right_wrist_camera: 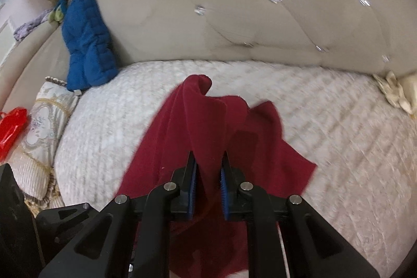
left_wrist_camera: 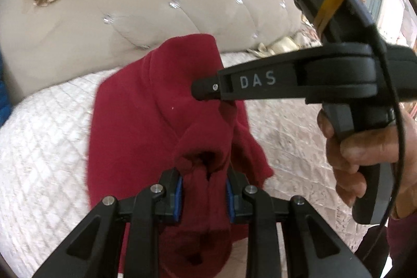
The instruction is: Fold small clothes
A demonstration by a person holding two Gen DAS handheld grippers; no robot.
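A dark red garment (left_wrist_camera: 135, 119) hangs over the white quilted bed cover (left_wrist_camera: 44, 147). My left gripper (left_wrist_camera: 204, 186) is shut on a bunched fold of it, held between the blue pads. My right gripper (right_wrist_camera: 208, 173) is shut on another fold of the red garment (right_wrist_camera: 208, 127), which drapes down onto the bed cover (right_wrist_camera: 338, 134). In the left wrist view the right gripper (left_wrist_camera: 206, 90) comes in from the right, its tip pinching the cloth above the bed.
A beige tufted headboard (right_wrist_camera: 260, 25) stands behind the bed. A blue quilted garment (right_wrist_camera: 88, 43) leans at the back left. A patterned pillow (right_wrist_camera: 36, 127) and a red bag (right_wrist_camera: 11, 129) lie at the left. A cream cloth (right_wrist_camera: 396, 93) lies at the right.
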